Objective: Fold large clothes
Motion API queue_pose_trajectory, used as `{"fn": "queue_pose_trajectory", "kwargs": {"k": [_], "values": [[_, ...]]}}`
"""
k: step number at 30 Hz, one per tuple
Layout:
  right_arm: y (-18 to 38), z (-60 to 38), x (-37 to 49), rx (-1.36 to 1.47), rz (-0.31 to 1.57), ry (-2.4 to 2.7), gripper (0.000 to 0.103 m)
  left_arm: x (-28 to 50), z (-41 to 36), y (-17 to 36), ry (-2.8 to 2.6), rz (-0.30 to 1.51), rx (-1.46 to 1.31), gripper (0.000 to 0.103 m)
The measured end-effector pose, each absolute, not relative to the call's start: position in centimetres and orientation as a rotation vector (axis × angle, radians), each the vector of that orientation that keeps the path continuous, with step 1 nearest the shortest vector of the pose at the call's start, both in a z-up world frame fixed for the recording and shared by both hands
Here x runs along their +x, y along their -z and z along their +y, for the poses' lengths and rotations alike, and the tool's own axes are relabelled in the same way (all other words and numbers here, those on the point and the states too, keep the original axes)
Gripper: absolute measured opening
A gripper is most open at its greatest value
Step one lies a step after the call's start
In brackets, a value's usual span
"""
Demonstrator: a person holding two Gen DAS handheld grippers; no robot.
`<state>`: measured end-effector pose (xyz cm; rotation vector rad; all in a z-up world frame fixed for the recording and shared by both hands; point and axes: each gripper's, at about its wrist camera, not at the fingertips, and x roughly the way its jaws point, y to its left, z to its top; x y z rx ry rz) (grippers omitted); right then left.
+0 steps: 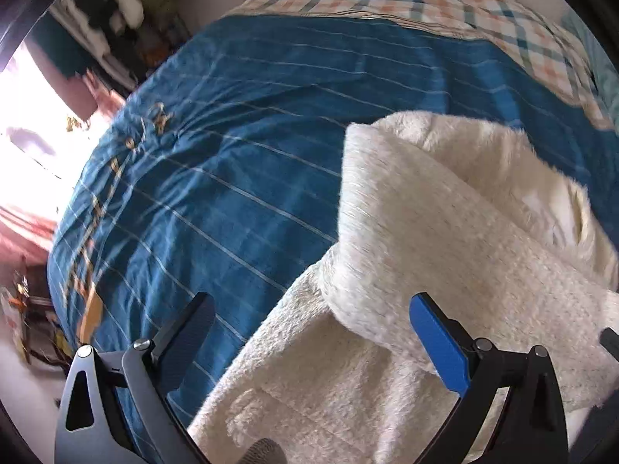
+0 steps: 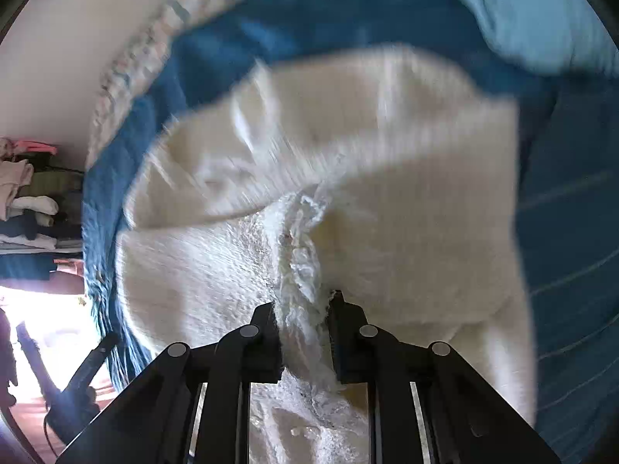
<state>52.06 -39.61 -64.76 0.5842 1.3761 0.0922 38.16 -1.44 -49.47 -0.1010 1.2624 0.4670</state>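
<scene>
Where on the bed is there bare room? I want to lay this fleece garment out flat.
The blue striped cover lies bare between the cream fleece garment, the plaid bedding and the bed's left edge. The near right is crowded: the fleece is heaped there, pinched by the right hand-held gripper.

fleece garment (image 1: 445, 239): 1 | blue bedspread (image 1: 240, 147): 1 | plaid pillow (image 1: 406, 4): 1 | tools: 2

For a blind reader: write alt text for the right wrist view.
The right gripper is shut on a bunched fold of a cream fleece garment, which spreads, motion-blurred, over a blue striped bedspread. A plaid pillow lies against the wall beyond.
</scene>
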Motion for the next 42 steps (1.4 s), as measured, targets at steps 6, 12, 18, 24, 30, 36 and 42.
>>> {"fn": "queue_pose_trajectory", "kwargs": {"k": [6, 12, 18, 24, 30, 36, 42], "values": [[63.6, -42.1, 55.0, 0.517, 1.339, -0.030, 0.018, 42.1, -1.9, 50.7, -0.465, 1.230, -0.081, 0.103], [69.9, -44.3, 57.3, 0.539, 1.476, 0.074, 0.021, 45.5, -0.9, 56.3, -0.508, 1.323, 0.000, 0.103], [68.3, -47.1, 56.6, 0.661, 1.497, 0.042, 0.046, 42.6, -0.4, 53.6, -0.459, 1.317, -0.026, 0.103], [64.3, -49.3, 51.1, 0.409, 1.540, 0.095, 0.055, 36.7, -1.7, 52.9, -0.481, 1.354, 0.143, 0.103], [68.0, -48.0, 48.8, 0.274, 1.662, 0.062, 0.055, 37.4, -1.6, 58.1, -0.556, 1.427, 0.201, 0.103], [70.0, -47.5, 49.9, 0.180, 1.635, 0.036, 0.032, 40.6, -0.7, 61.6, -0.622, 1.442, 0.207, 0.103], [71.1, -53.0, 49.1, 0.410, 1.636, 0.172, 0.032, 40.9, 0.8, 61.6, -0.589, 1.465, 0.112, 0.103]]}}
